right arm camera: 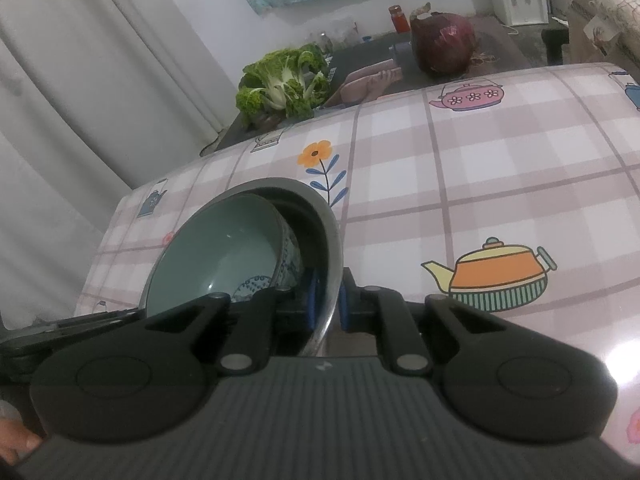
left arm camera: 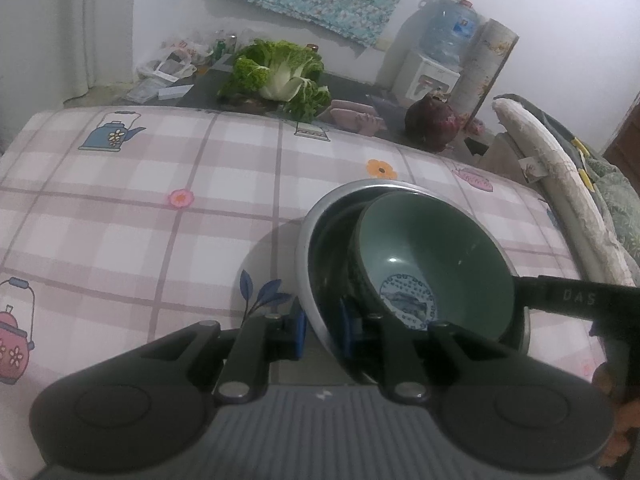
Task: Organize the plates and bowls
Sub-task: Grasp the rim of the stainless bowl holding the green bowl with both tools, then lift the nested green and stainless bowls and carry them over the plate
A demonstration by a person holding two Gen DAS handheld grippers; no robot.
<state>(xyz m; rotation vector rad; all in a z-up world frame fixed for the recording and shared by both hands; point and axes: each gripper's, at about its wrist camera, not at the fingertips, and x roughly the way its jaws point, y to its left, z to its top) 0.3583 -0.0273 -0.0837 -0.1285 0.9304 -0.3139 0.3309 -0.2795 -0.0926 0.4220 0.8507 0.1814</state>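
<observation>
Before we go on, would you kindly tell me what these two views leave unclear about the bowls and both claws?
- Left wrist view: the grey metal bowl's base, hidden by the left claw clamped on its rim.
- Right wrist view: the green ceramic bowl's near rim, covered by the right claw's black fingers.
- Both views: whether the metal bowl rests on the checked tablecloth.

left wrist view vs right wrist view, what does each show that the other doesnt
Only the left wrist view shows the water jug on its dispenser, the blue kettle print and the right gripper's finger reaching in from the right.

Only the right wrist view shows the orange teapot print, the red-lidded jar and the white curtain.

Both show the green ceramic bowl nested in the metal bowl, each gripper shut on the metal rim, plus the leafy cabbage and the red cabbage.
</observation>
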